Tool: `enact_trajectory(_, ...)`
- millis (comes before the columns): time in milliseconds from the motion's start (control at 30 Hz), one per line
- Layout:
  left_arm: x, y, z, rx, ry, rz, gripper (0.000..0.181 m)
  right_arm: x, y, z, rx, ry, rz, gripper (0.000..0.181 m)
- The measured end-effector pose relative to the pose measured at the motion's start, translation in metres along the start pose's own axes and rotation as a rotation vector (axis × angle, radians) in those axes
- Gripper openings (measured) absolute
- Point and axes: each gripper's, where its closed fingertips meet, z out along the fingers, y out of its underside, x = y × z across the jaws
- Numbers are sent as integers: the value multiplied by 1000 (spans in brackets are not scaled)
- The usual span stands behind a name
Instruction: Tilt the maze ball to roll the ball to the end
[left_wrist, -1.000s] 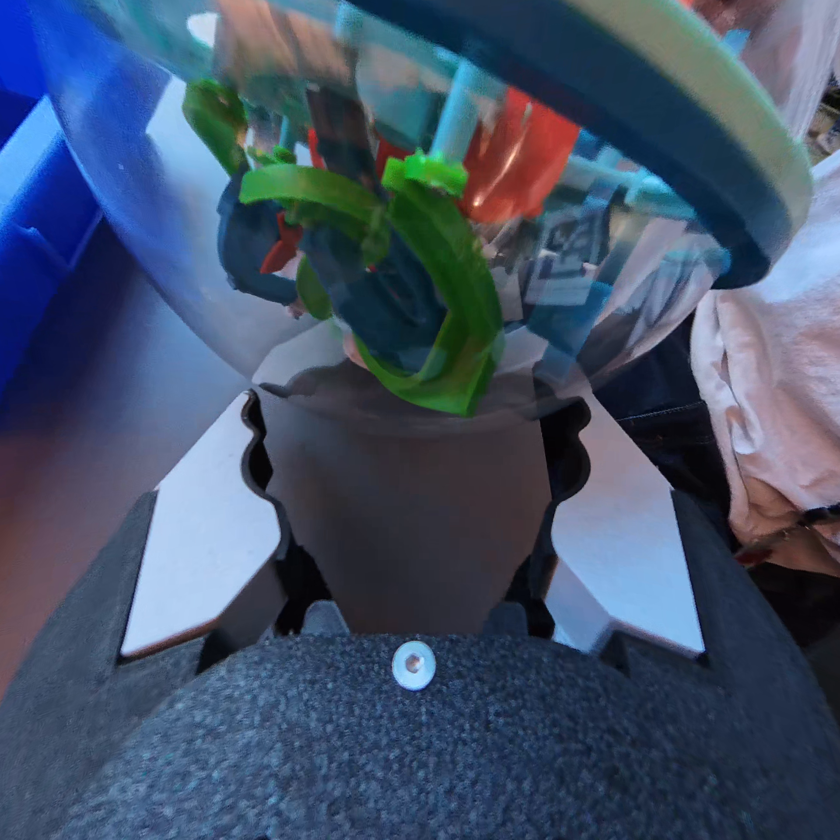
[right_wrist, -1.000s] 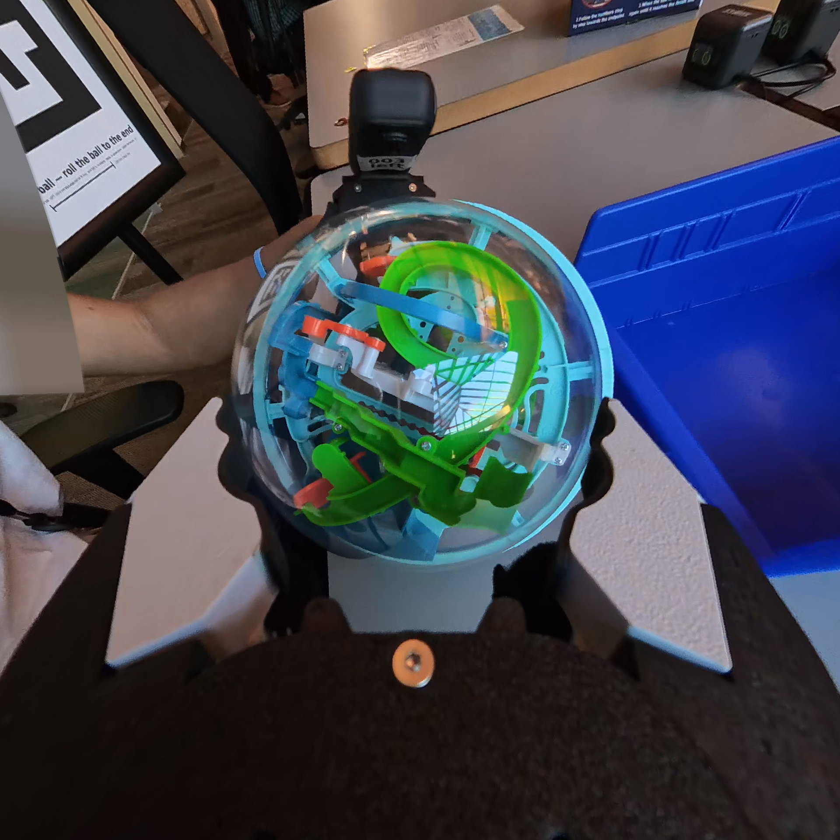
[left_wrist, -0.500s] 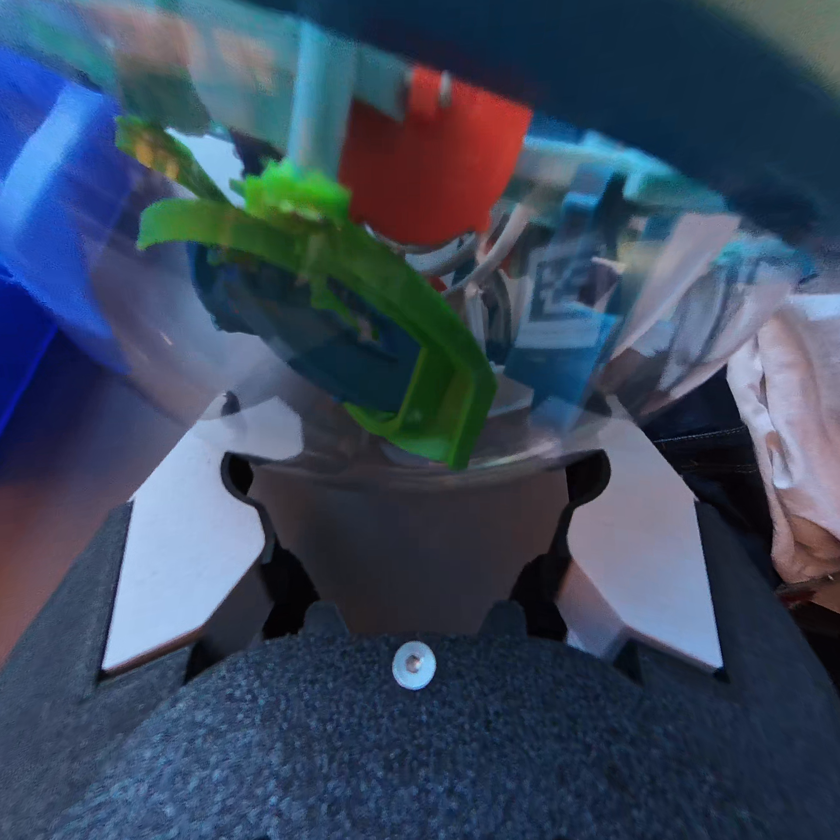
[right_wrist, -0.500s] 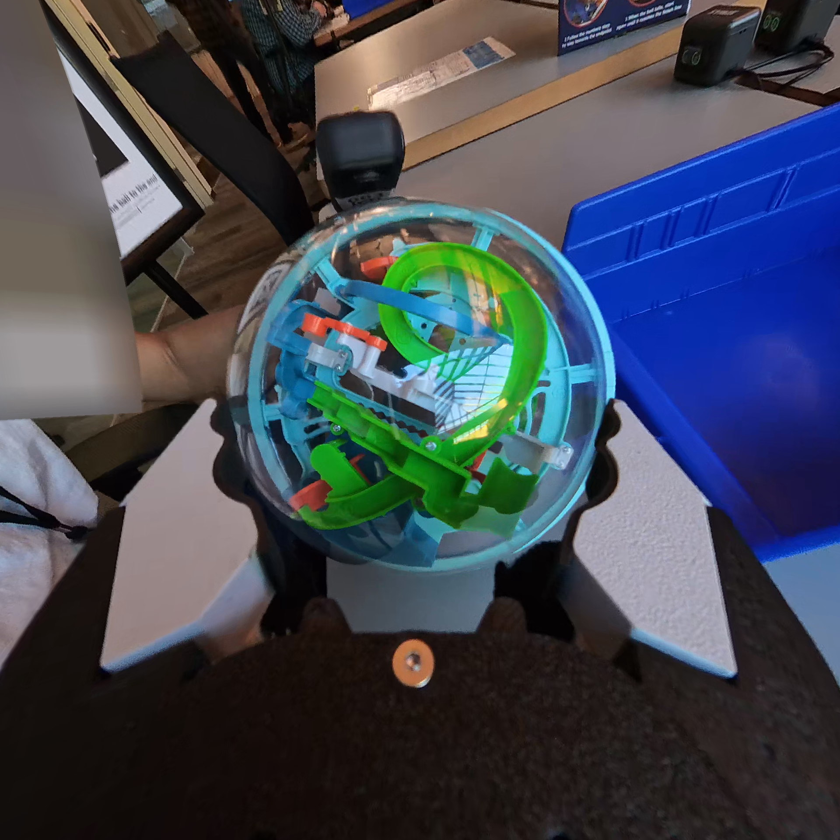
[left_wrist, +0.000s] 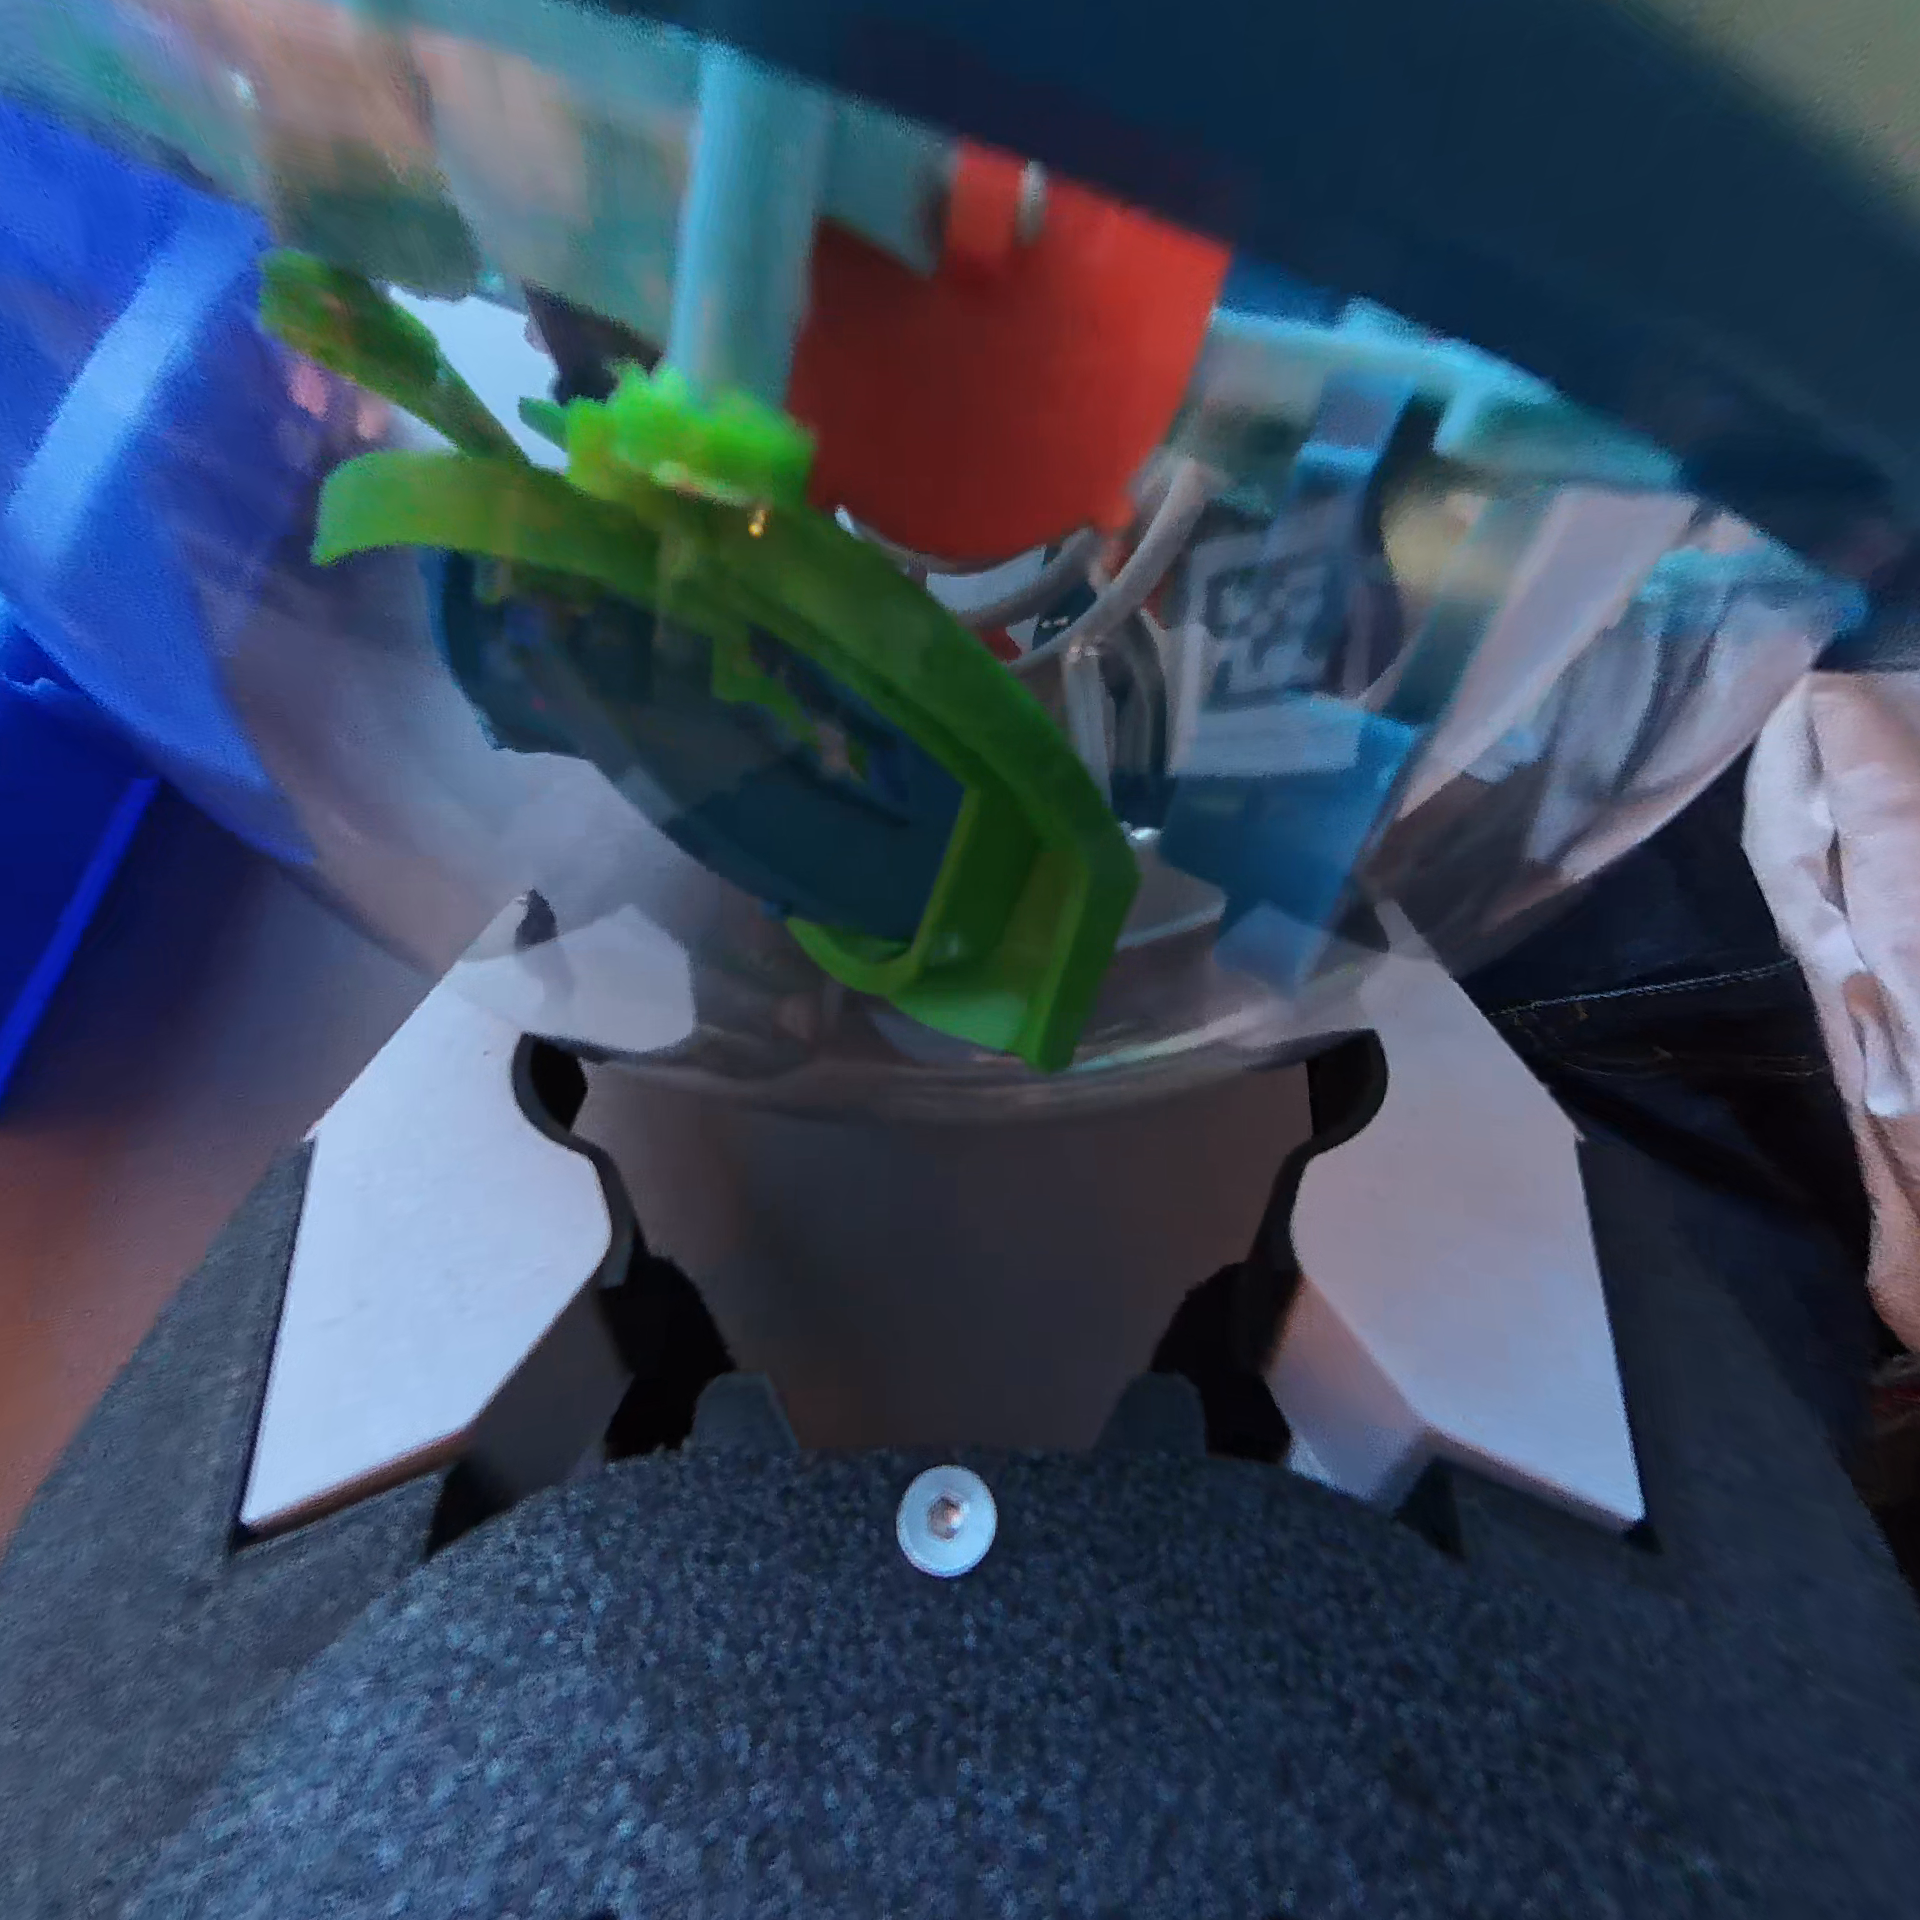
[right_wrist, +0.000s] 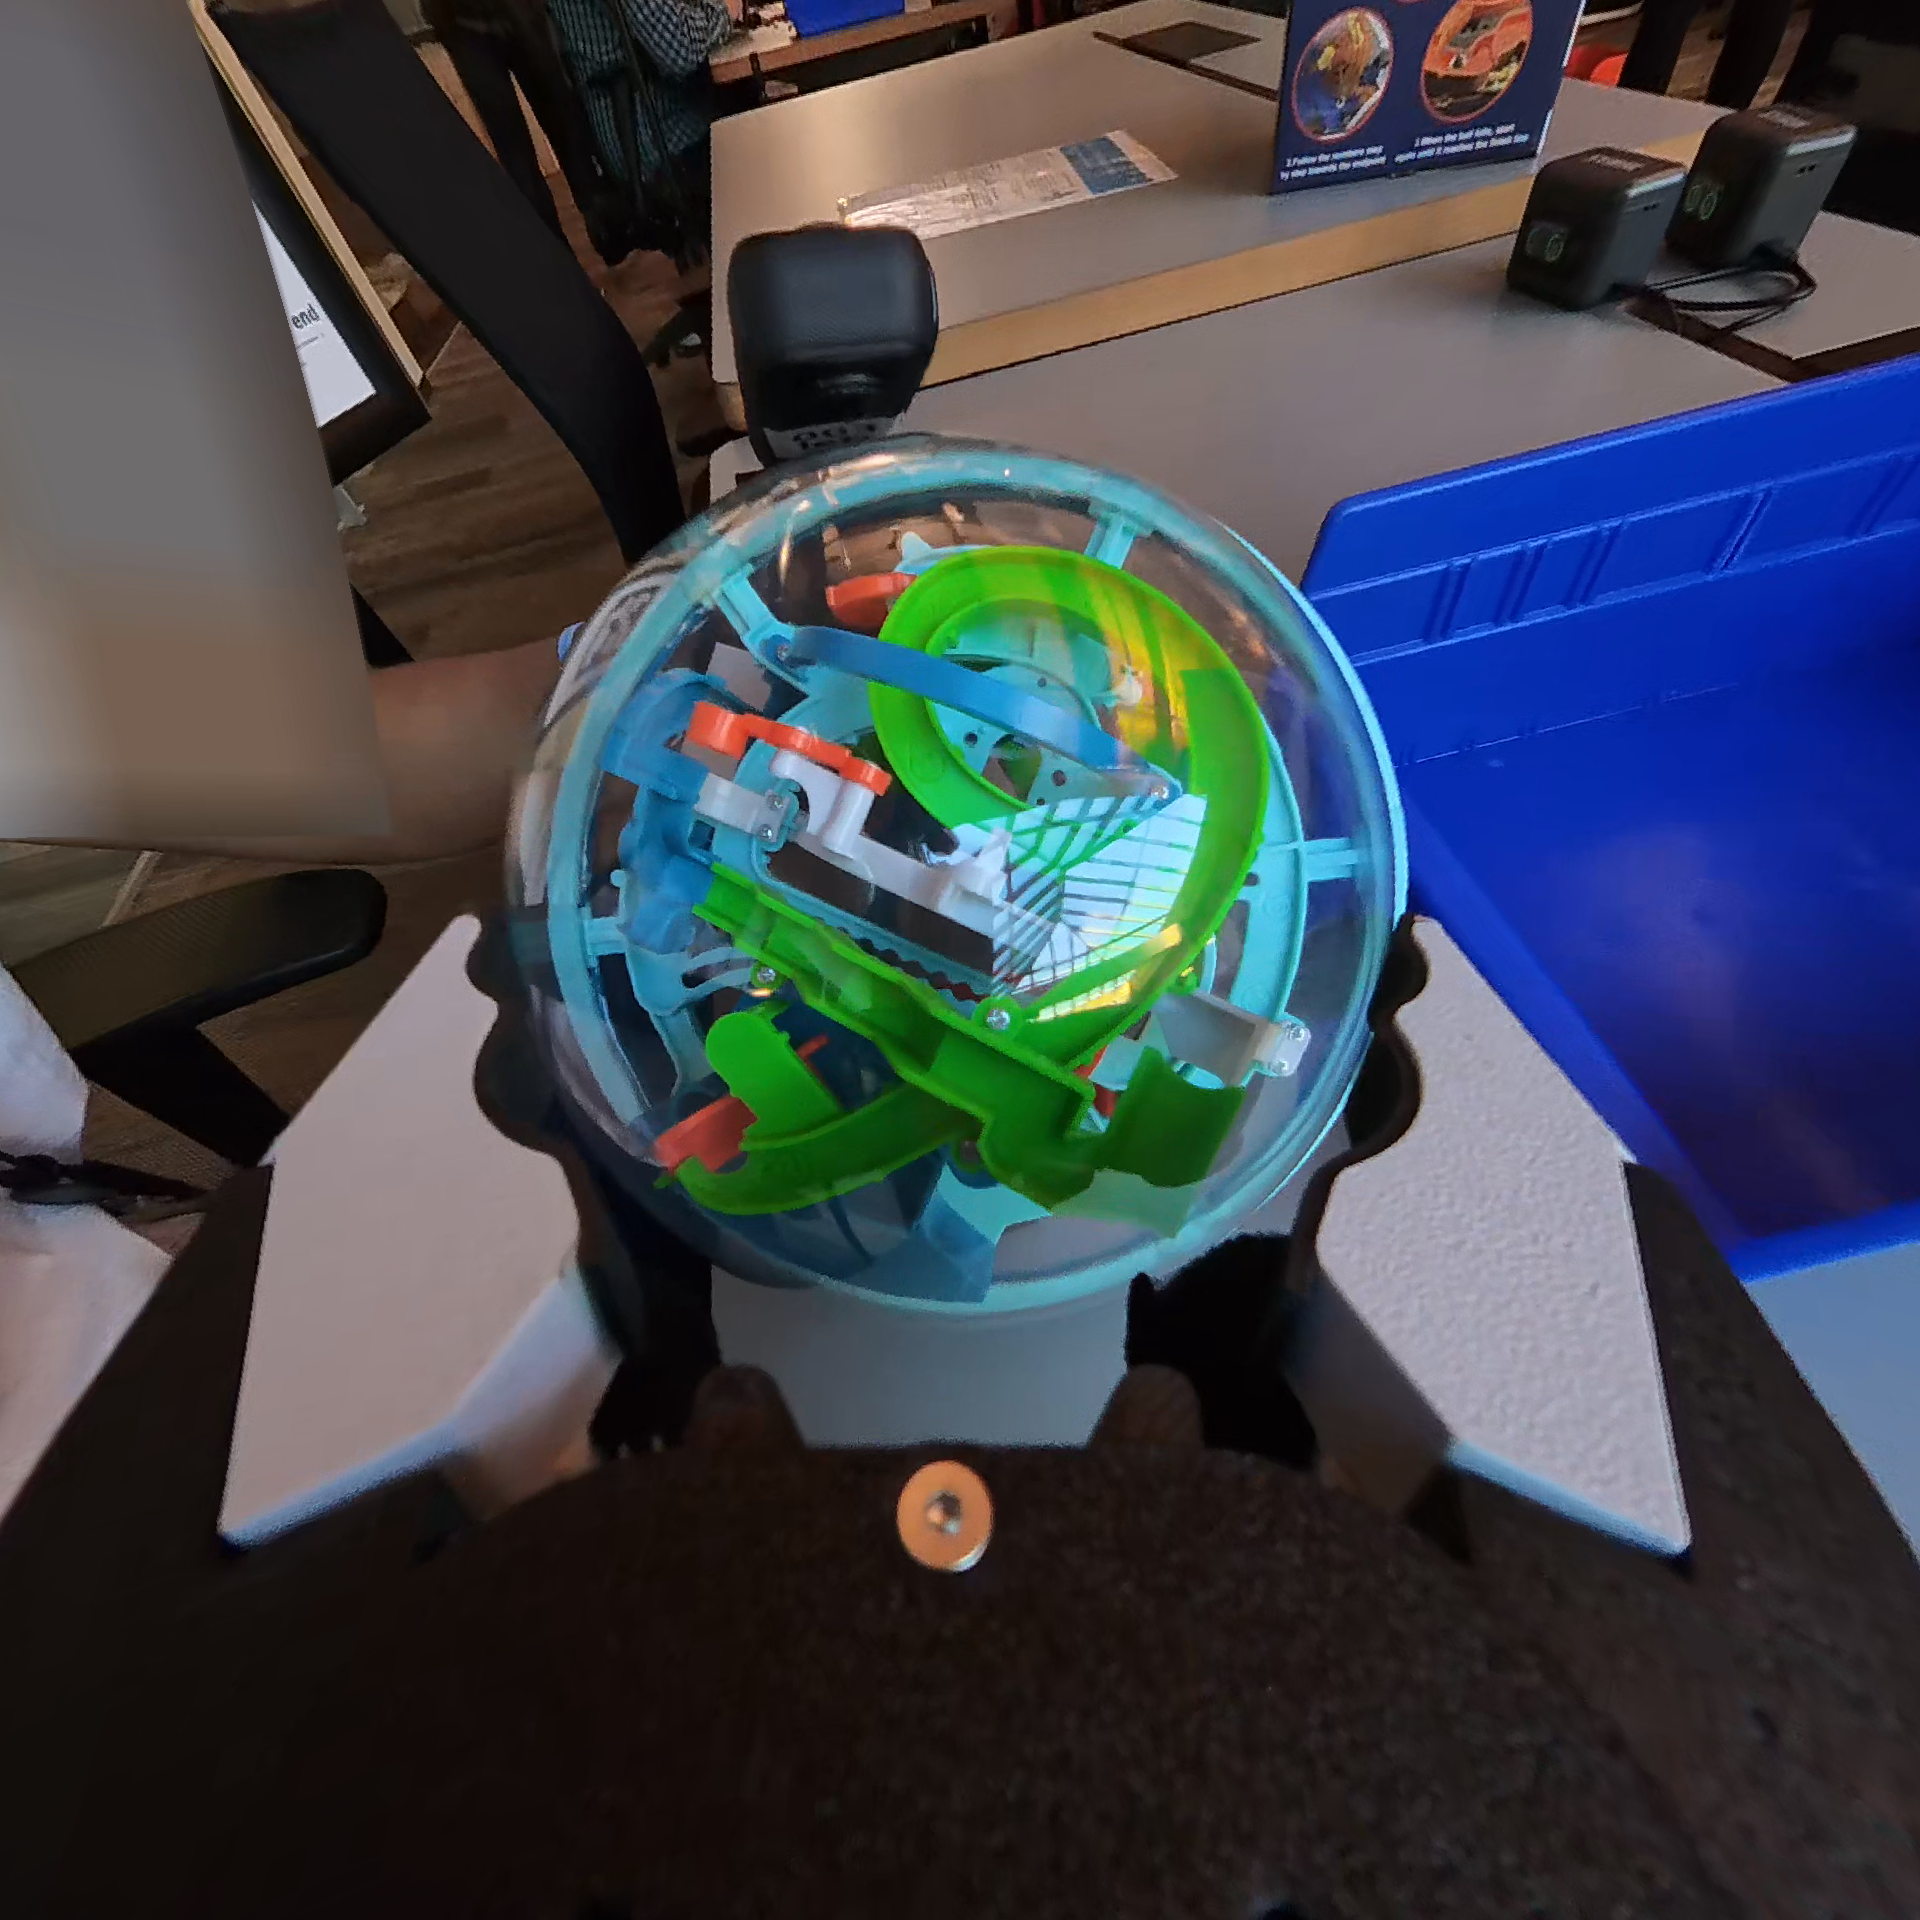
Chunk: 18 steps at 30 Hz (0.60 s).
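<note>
With the right claw (right_wrist: 940, 1091) clenched around the maze ball (right_wrist: 951, 883) and the left claw (left_wrist: 951, 1049) spread beneath it, a hasty tilt could send the unseen inner ball off its green track (right_wrist: 1039, 1081).

Around you: grey tables (right_wrist: 1299, 343) with wood edging, one behind the other. A blue bin (right_wrist: 1662, 790) sits at your right on the near table. Two small black boxes (right_wrist: 1590, 223) with cables stand far right. A printed sheet (right_wrist: 1008, 182) and a dark blue card (right_wrist: 1423, 83) are on the far table. Black chair (right_wrist: 457, 260) left, over wood floor (right_wrist: 488, 520). A framed sign (right_wrist: 332, 343) stands at left.
</note>
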Motion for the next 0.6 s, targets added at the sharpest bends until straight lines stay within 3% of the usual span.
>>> enact_trajectory(600, 1, -11, -39, -115, -137, 78, 140, -11, -16, 0, 63, -33, -98, 154)
